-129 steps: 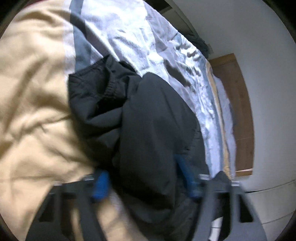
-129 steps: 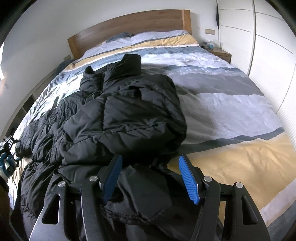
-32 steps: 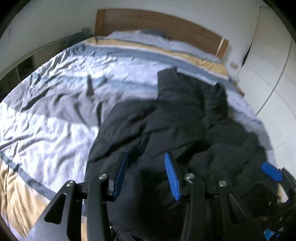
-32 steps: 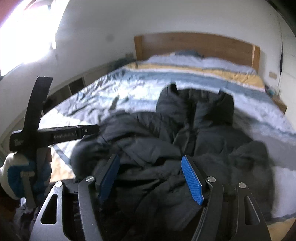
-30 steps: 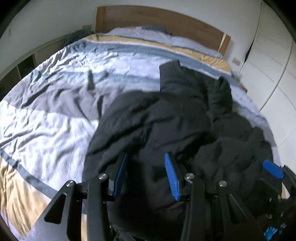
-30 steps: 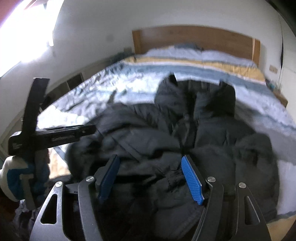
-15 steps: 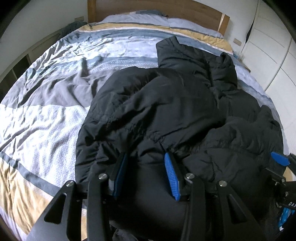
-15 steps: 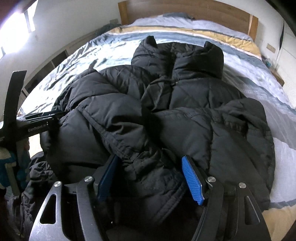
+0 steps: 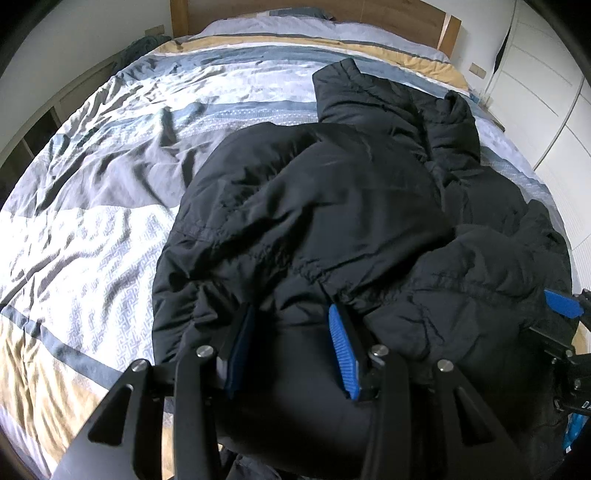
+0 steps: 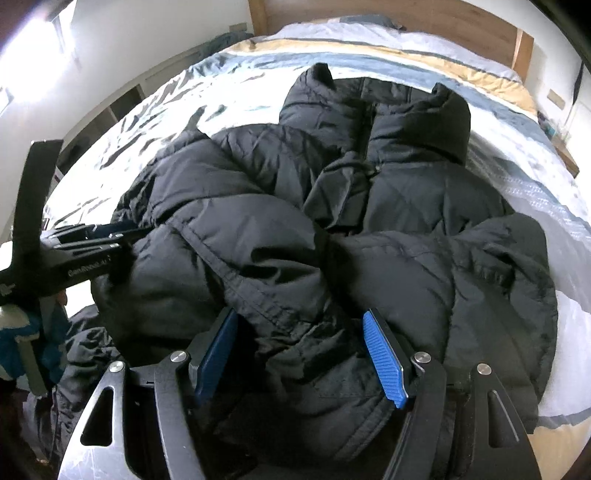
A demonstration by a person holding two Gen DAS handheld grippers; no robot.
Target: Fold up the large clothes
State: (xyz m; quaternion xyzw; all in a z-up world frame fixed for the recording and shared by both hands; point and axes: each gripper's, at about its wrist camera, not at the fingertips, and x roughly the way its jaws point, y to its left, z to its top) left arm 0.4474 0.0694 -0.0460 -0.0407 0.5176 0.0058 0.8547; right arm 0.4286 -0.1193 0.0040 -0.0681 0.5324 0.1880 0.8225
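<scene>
A black puffer jacket (image 9: pixel 332 206) lies on the bed, collar toward the headboard, both sleeves folded in over its front; it also fills the right wrist view (image 10: pixel 332 229). My left gripper (image 9: pixel 291 343) is over the jacket's near left hem, its blue pads apart with dark fabric bulging between them. My right gripper (image 10: pixel 303 350) is over the near right hem, pads wide apart around bunched fabric. The left gripper also shows at the left of the right wrist view (image 10: pixel 88 240), and the right gripper's blue pad at the right edge of the left wrist view (image 9: pixel 561 302).
The bed has a striped blue, grey, white and yellow duvet (image 9: pixel 110 184) and a wooden headboard (image 9: pixel 447 26). White wardrobe doors (image 9: pixel 546 92) stand to the right. Low shelving (image 10: pixel 122 107) and a bright window lie to the left.
Both grippers have come down and forward toward the jacket's near hem. The jacket has settled flatter on the bed with its sleeves folded in.
</scene>
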